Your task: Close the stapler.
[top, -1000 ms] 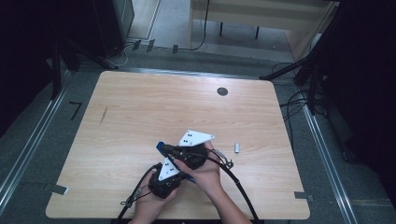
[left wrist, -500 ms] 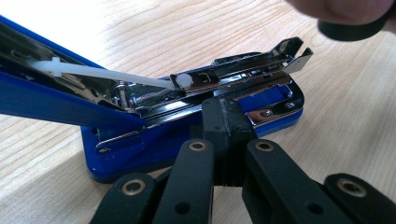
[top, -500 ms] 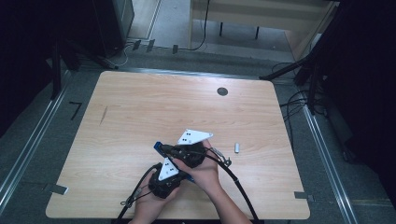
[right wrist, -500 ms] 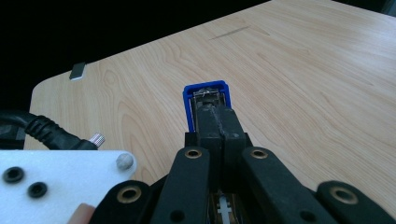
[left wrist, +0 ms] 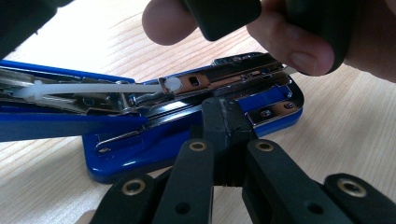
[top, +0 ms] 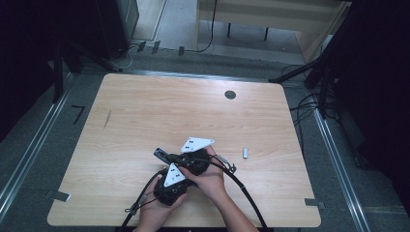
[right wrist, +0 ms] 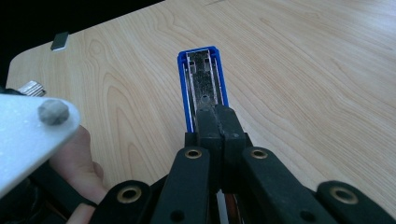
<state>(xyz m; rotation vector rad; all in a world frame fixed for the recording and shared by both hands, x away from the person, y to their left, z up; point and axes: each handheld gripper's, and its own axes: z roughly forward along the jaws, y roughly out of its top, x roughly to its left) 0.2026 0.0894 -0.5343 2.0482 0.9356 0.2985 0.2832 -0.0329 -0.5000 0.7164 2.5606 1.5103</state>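
On the wooden table [top: 145, 111], near its front edge and a little left of centre, a blue stapler [left wrist: 196, 121] lies hinged open, both hands working over it. The left gripper [top: 170, 189] sits at the nearer side, its jaws pressed together with nothing between them, their tips resting against the stapler's base just below the exposed metal magazine [left wrist: 224, 81]. The right gripper [right wrist: 215, 122] lies along the opened upper arm, its jaws likewise closed tight and empty, their tips bearing down on the staple channel [right wrist: 203, 79]. Farther right, a small silvery staple strip [top: 245, 153] lies apart on the wood.

The stapler looks rigid and fairly light, with a smooth plastic shell likely to slide on the tabletop; its sprung hinge could snap shut, so the flat blue base edges seem the safest purchase. Against the frames from a second ago nothing has visibly shifted: hands, grippers and stapler keep the same places
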